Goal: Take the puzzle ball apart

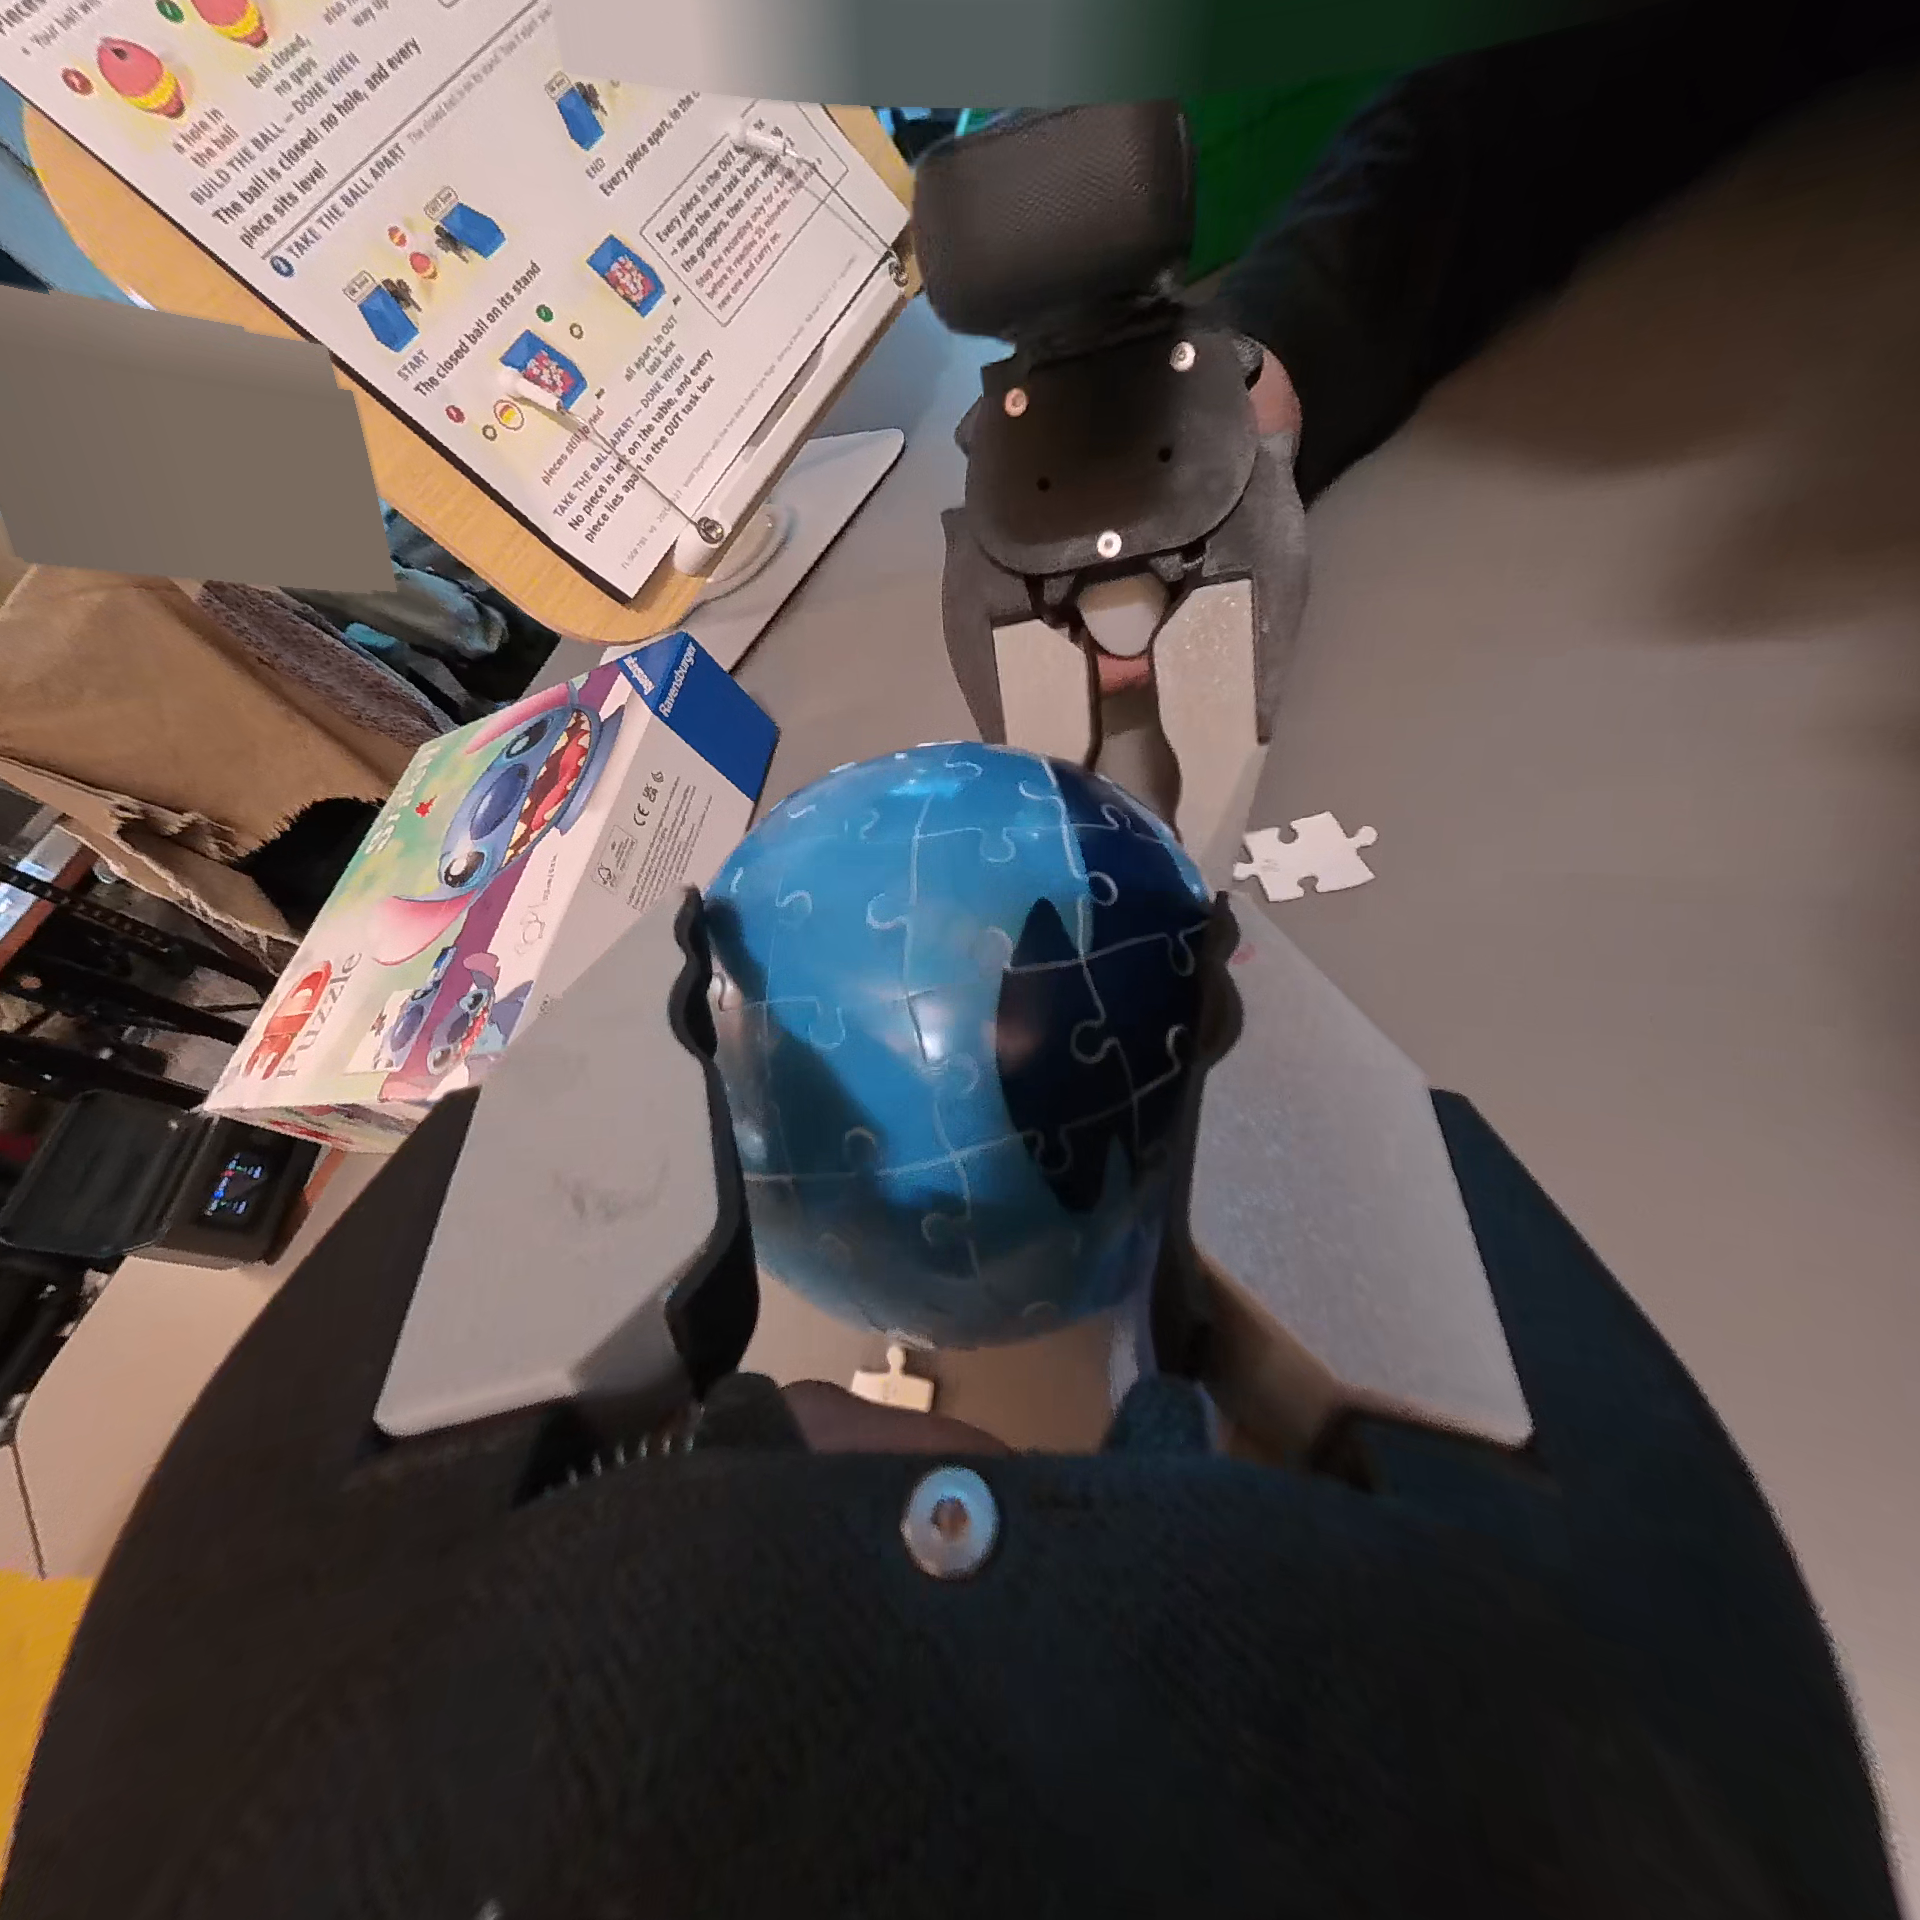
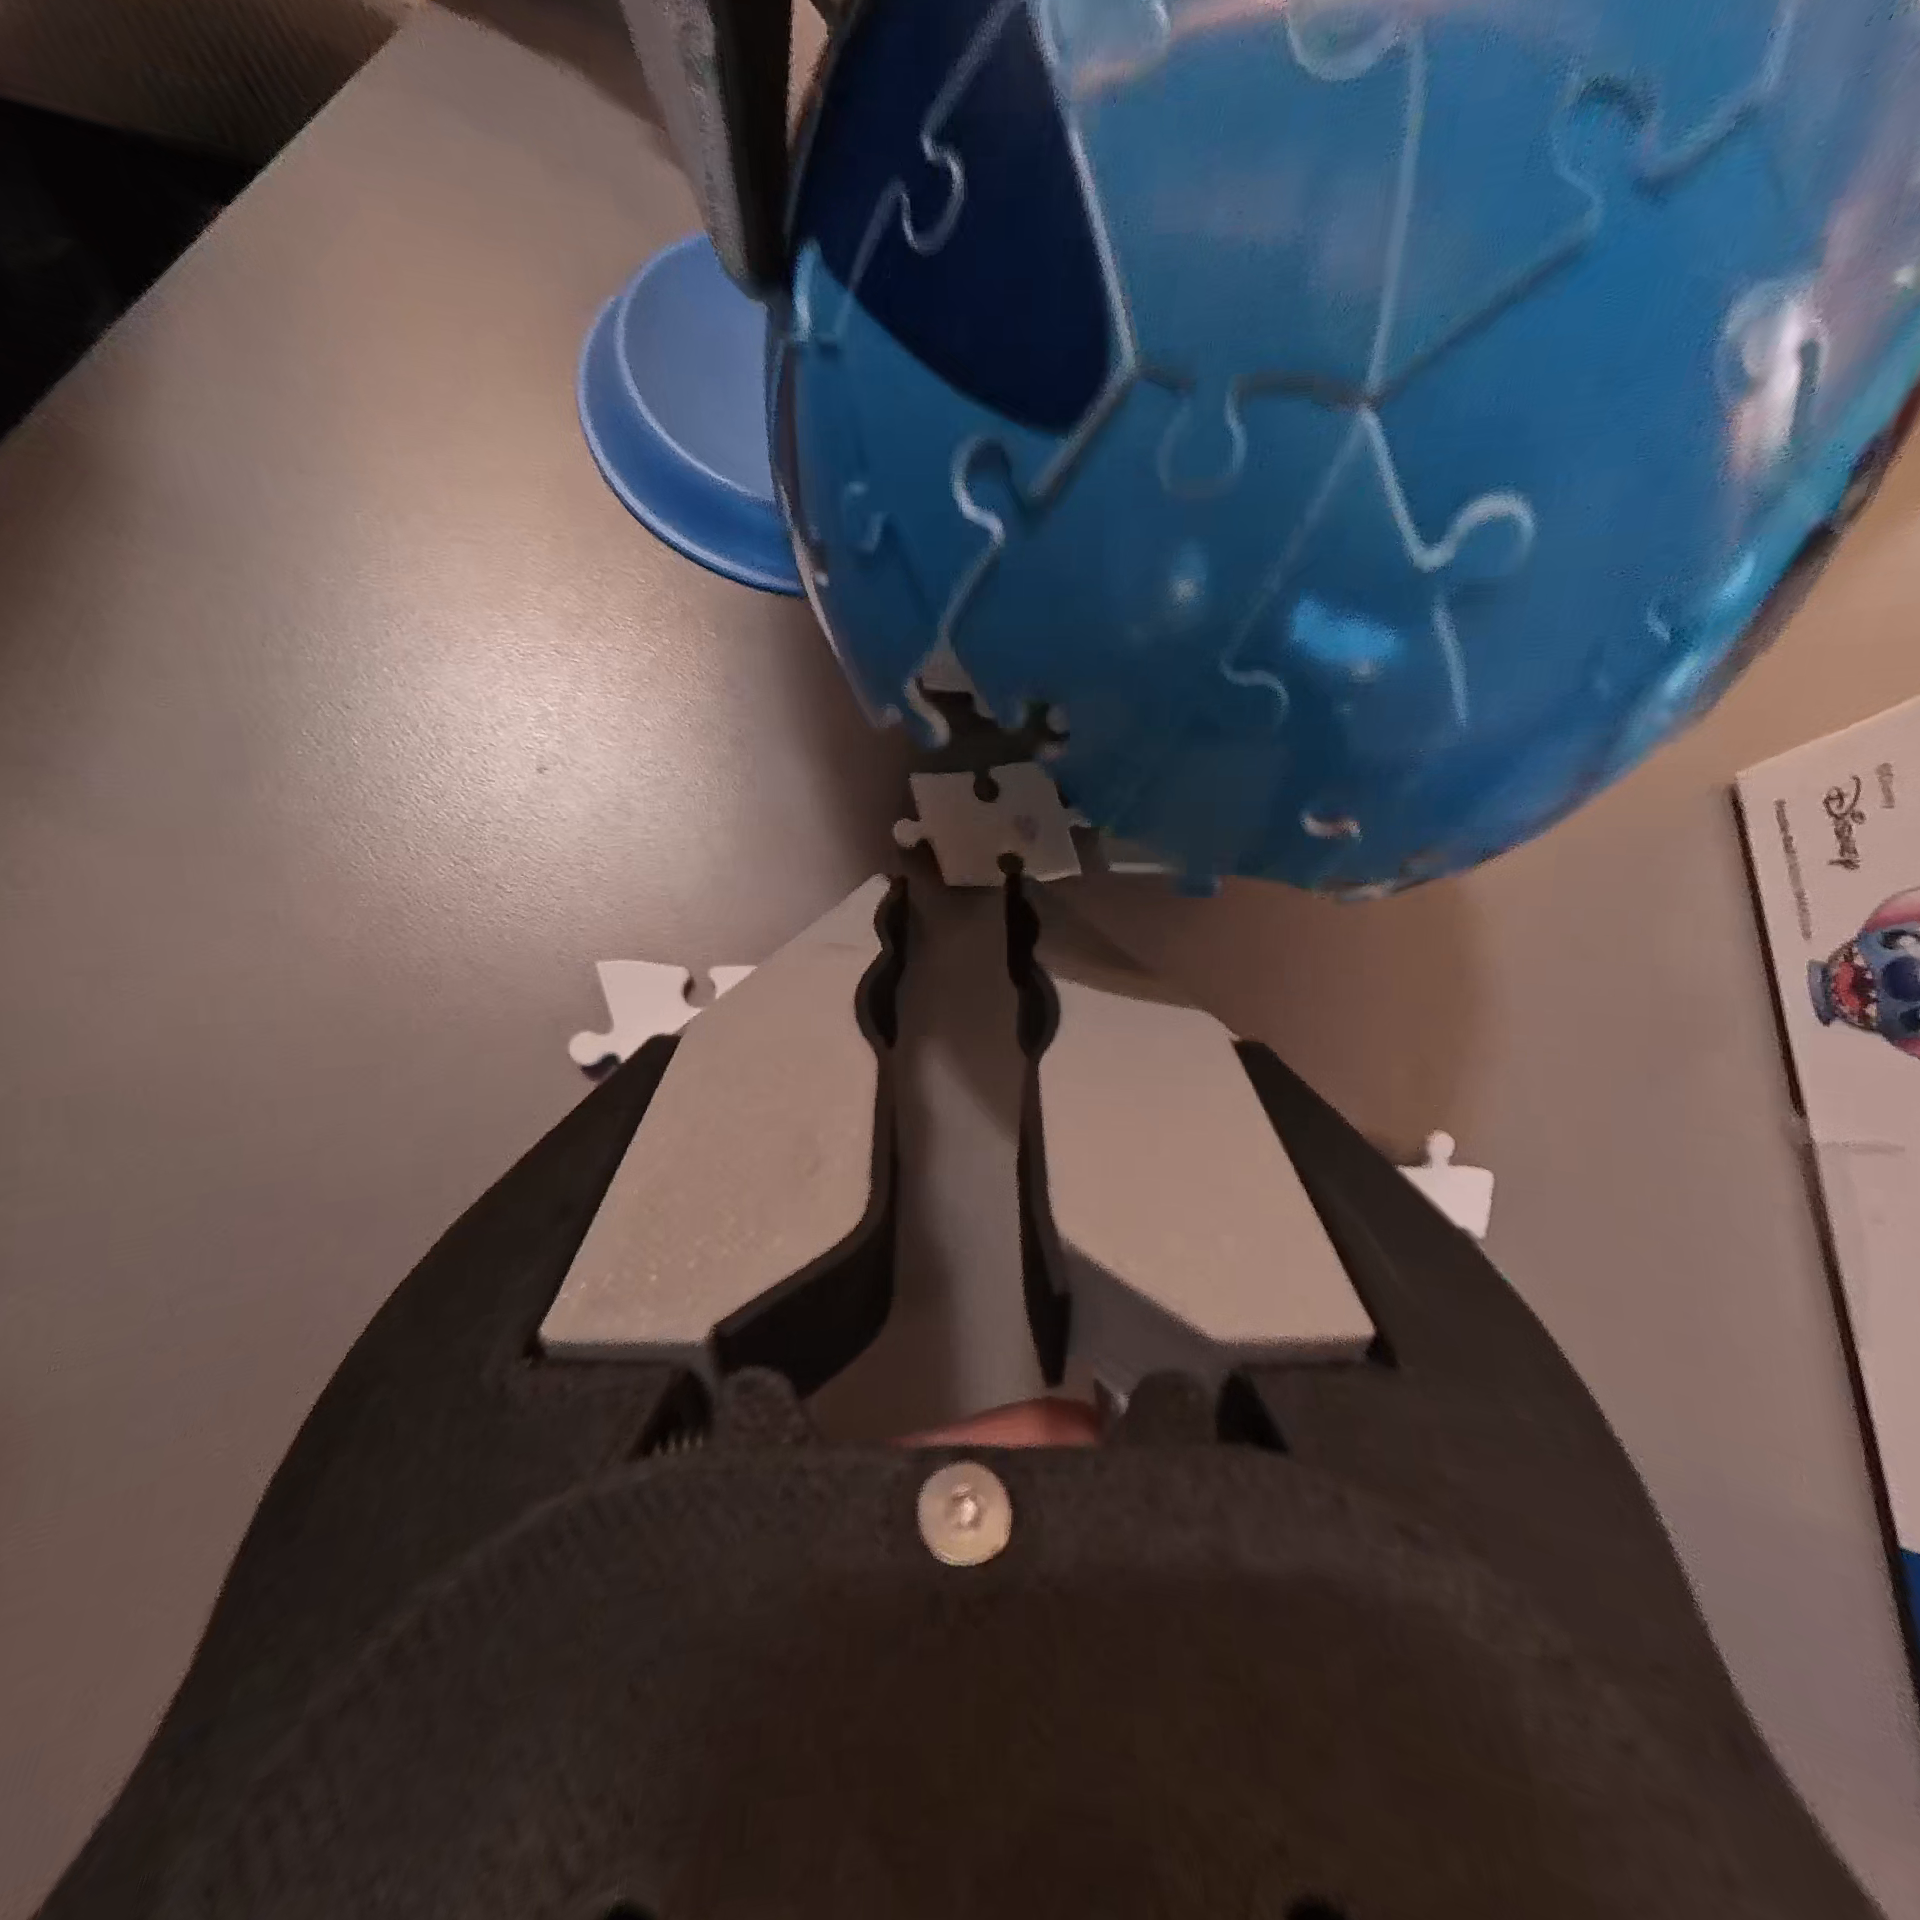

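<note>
The blue puzzle ball (image 1: 935,1039) is clamped between the fingers of my left gripper (image 1: 956,935), which holds it above the grey table. In the right wrist view the ball (image 2: 1351,468) fills the upper right and has a small hole (image 2: 987,722) at its lower edge. My right gripper (image 2: 956,894) is nearly closed, with a pale puzzle piece (image 2: 987,831) at its fingertips just outside that hole. The right gripper also shows in the left wrist view (image 1: 1127,727), behind the ball and pointing at it. The ball's blue stand (image 2: 675,416) sits empty on the table.
The puzzle box (image 1: 499,883) lies left of the ball and shows at the right edge of the right wrist view (image 2: 1849,1039). Loose white pieces lie on the table (image 1: 1307,854) (image 2: 644,997) (image 2: 1449,1195). An instruction sheet on a stand (image 1: 582,260) is at the back. One gripper's finger ends stand about 11 centimetres off the other's.
</note>
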Available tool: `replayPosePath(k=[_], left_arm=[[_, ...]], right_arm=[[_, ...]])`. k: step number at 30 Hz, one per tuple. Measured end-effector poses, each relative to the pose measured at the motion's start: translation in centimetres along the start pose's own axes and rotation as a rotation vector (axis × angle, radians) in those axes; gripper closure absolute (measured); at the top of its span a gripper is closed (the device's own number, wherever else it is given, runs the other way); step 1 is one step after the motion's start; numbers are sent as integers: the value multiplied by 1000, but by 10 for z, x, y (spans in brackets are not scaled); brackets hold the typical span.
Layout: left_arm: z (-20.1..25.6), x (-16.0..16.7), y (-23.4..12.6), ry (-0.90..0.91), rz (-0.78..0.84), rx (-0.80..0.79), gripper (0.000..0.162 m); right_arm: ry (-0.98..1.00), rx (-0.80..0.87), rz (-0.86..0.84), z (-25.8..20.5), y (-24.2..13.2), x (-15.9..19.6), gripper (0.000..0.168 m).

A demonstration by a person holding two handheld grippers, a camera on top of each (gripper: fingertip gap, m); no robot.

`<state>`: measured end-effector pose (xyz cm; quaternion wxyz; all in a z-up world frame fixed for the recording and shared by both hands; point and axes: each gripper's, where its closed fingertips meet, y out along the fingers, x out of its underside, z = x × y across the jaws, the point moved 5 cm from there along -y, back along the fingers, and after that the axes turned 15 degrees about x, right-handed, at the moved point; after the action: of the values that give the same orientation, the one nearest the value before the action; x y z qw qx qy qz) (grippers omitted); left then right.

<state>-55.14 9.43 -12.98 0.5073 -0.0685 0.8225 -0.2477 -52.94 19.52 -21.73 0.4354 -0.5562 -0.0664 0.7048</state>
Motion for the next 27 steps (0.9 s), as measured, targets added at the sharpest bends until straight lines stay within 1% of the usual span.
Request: replayPosePath(k=[3,4,7,9,11,15,20,22,24,25,26,27], left_arm=[[2,-1,3,26,5,-9,69],[2,-1,3,34,4,-10,69],[0,1,3,48,-1,-14,69],[-1,2,2,50,3,-13,69],[-2,3,1,50,10,-8,69],[-5,5,-1,50,30,-29,72],[-4,6,-2,43,48,-62,72],[-2,7,0,43,36,-80,67],[-1,9,-1,50,27,-99,66],[-1,9,-2,48,33,-99,66],[-1,9,-4,41,39,-95,67],[-2,9,-5,32,45,-87,67]], right_arm=[[-30,-4,9,-6,0,-3,157],[-35,-5,13,-7,-1,-3,156],[-21,-3,32,-5,-4,-2,145],[23,25,35,5,-4,-2,146],[67,18,11,11,-1,0,142],[61,6,-20,13,8,0,140],[65,-22,-23,8,11,-3,151],[48,-8,-20,5,10,-4,155],[35,8,-20,2,9,-5,160],[26,13,-17,1,9,-5,159],[15,11,-8,0,8,-6,152],[11,16,1,0,7,-7,140]])
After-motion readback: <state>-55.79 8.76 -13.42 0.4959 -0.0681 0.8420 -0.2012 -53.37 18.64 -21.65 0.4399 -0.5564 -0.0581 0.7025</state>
